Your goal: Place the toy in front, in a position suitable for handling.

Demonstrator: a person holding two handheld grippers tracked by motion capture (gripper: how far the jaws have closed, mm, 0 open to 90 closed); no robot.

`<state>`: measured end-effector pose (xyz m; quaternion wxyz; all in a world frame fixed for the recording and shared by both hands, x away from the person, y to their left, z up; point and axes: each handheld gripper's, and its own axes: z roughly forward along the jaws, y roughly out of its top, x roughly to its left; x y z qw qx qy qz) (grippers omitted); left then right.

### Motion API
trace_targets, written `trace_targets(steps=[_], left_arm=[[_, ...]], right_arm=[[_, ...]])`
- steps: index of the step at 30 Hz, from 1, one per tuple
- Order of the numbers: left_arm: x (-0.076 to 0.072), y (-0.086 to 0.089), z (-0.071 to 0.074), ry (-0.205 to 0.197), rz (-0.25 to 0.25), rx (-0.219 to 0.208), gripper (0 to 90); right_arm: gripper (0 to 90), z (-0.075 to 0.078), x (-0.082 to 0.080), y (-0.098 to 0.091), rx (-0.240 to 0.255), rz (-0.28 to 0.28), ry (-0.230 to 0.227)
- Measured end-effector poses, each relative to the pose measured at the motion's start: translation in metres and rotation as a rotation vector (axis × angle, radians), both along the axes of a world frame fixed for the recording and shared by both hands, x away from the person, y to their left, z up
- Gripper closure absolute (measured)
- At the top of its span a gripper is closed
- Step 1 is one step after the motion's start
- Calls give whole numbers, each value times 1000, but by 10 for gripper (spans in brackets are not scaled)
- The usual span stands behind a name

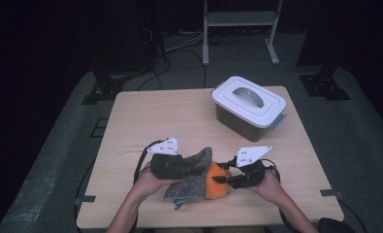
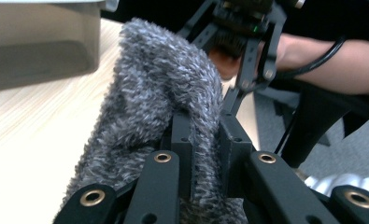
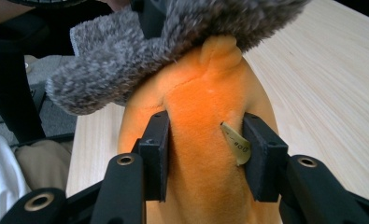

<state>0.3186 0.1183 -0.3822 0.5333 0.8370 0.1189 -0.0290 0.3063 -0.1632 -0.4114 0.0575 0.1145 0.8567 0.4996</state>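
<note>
Left tongs point(image 2: 203, 140): my jaws are clamped fully down on a fold of the grey cloth point(image 2: 159, 98); the fleece bunches between the pads and spills out on both sides.
Right tongs point(image 3: 205, 156): my jaws stand part-way apart with the orange toy point(image 3: 205, 116) between them, and both pads press into its plush.
Tag point(image 3: 237, 143): a small tan label on the toy, lying against the inner face of one right pad.
Cloth position: it drapes over the top of the toy, touching it, and hangs down the toy's left side in the high view.
Toy position: near the front edge of the table point(image 1: 155, 116), between my two hands, resting on the wood.
Left hand point(image 1: 150, 182): grips the left tool from below, at the left of the cloth.
Right hand point(image 1: 269, 184): grips the right tool, just right of the toy.
Box point(image 1: 249, 107): a lidded container with a handle, at the far right part of the table, well apart from toy and cloth.
Lid: seated on the box.
</note>
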Motion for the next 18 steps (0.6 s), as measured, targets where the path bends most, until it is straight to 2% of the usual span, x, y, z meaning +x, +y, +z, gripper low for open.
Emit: trace_targets(steps=[1, 6, 8, 10, 14, 16, 17, 18], left_arm=[[0, 1, -5, -5, 5, 13, 795], [-1, 6, -11, -11, 17, 27, 795], [-1, 8, -14, -5, 22, 21, 795], [-1, 9, -14, -6, 13, -1, 795], [-3, 1, 2, -57, 8, -51, 795], [-3, -4, 6, -88, 14, -27, 794], [-2, -6, 6, -97, 17, -3, 794], [-1, -8, 2, -95, 17, 2, 794]], right_arm=[[558, 0, 0, -1, -6, 0, 3], [557, -1, 1, -9, -31, 6, -6], [557, -2, 2, -12, -27, 4, 0], [558, -2, 3, -13, -23, 7, 4], [552, -3, 1, -10, -12, 12, 3], [550, -3, -2, -5, -15, 23, -8], [551, -3, -2, -4, -23, 28, -19], [551, -2, -2, -4, -39, 29, -27]])
